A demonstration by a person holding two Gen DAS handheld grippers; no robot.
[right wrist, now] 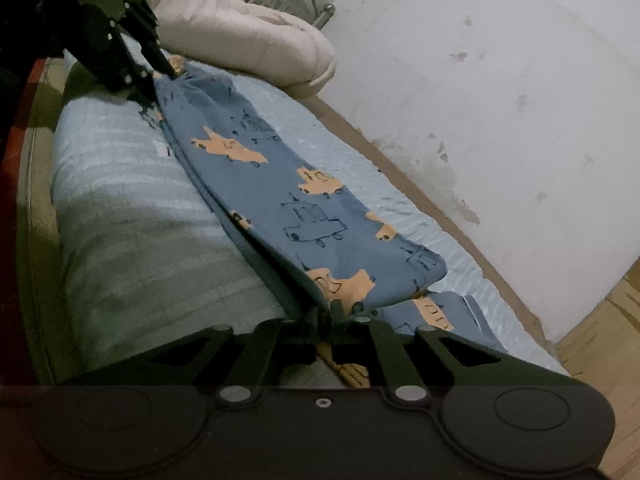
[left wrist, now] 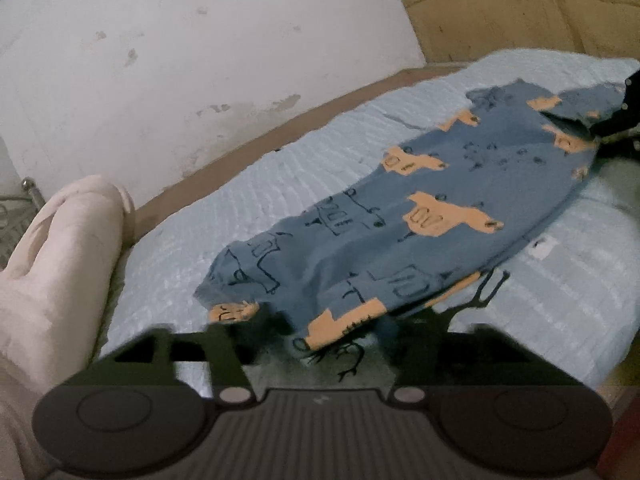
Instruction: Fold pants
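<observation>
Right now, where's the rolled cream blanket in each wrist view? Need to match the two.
Left wrist: cream blanket at the left edge, beside the far end of the pants.
Right wrist: cream blanket at the top centre, beyond the pants.
Shared landmark: the stained white wall along the bed's far side.

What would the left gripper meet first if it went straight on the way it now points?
Most likely the blue patterned pants: their near edge lies right ahead of the open left gripper, on the light blue bed cover. Depth is hard to judge.
</observation>
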